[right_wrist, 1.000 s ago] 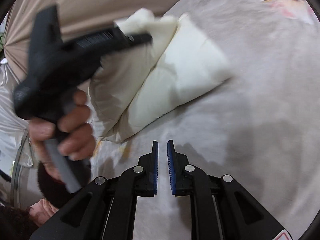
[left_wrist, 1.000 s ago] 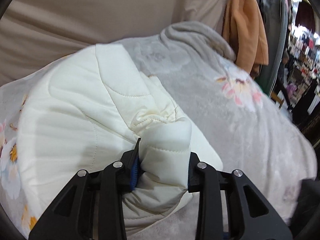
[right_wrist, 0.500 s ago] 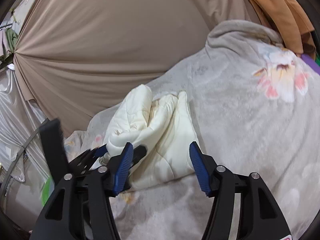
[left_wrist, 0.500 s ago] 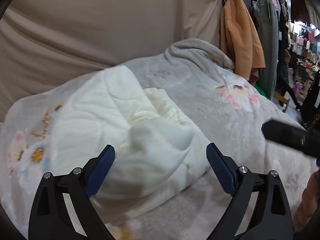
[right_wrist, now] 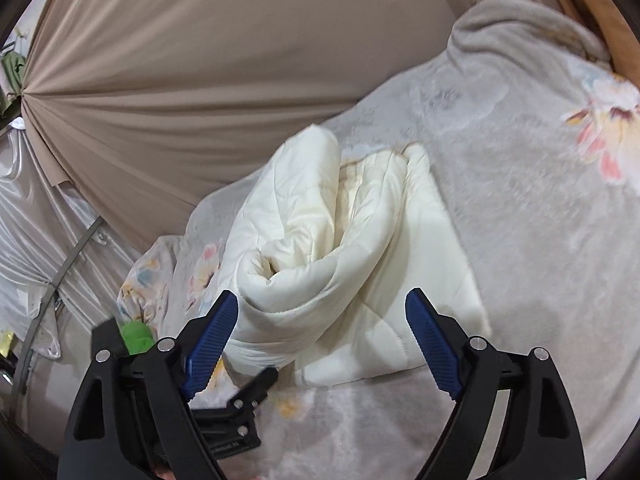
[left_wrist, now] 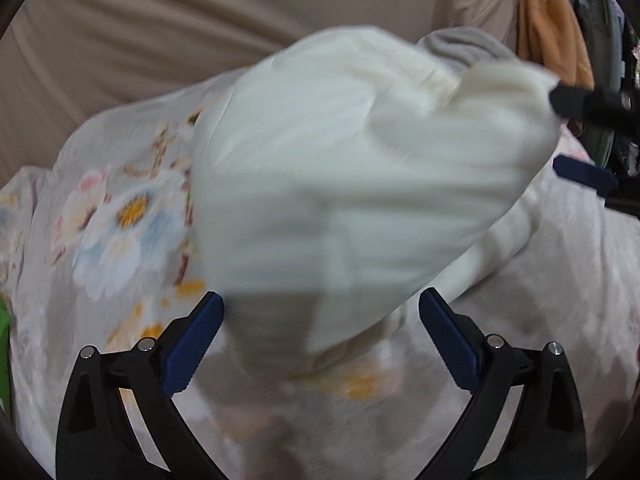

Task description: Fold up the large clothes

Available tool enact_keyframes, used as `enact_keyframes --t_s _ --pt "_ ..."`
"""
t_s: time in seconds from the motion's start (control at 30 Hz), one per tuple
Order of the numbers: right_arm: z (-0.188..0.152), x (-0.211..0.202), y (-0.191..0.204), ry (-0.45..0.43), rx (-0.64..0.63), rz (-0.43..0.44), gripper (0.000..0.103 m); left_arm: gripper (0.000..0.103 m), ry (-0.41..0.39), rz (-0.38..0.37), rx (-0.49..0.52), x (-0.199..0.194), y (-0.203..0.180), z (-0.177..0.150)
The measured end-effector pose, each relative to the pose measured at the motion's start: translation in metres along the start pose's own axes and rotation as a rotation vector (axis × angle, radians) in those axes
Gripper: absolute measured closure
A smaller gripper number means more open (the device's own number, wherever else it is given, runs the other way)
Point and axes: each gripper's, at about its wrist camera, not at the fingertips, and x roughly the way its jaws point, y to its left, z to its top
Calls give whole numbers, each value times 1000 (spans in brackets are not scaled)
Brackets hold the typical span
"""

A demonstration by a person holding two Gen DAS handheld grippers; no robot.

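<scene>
On floral blanket (right_wrist: 520, 216), cream quilted jacket (right_wrist: 360, 240), bunched, loosely rolled, puffy

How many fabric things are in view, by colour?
Cream: 1, the quilted garment
Grey floral: 1, the blanket
Beige: 1, the backdrop cloth
Orange: 1, the hanging garment
Total: 4

The left gripper (left_wrist: 320, 336) and right gripper (right_wrist: 320, 344) are each pointing forward with their 2 blue-padded fingers (left_wrist: 192, 344) spread wide apart, gripping nothing, side by side.
</scene>
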Motion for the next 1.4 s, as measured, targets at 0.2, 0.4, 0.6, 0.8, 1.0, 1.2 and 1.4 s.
enact_keyframes --t_s 0.2,0.4,0.6,0.8,1.0,1.2,1.4 --pt "14 33 7 49 23 46 17 7 94 -9 -133 28 42 -21" --pt "28 60 35 54 -62 -4 28 12 33 -13 -152 17 56 -10" --pt "20 -5 51 -177 -180 29 84 36 -33 -68 -51 -3 41 4" --pt "-5 38 -65 -37 5 -149 83 35 16 -92 5 24 20 -4" --pt "-6 31 -66 -24 11 -144 68 29 9 -90 -8 11 24 -12" --pt "-15 9 -74 -55 36 -160 27 13 -13 -58 -30 8 41 -19" --pt "-20 40 -90 68 167 15 45 13 -27 4 -21 16 40 -13"
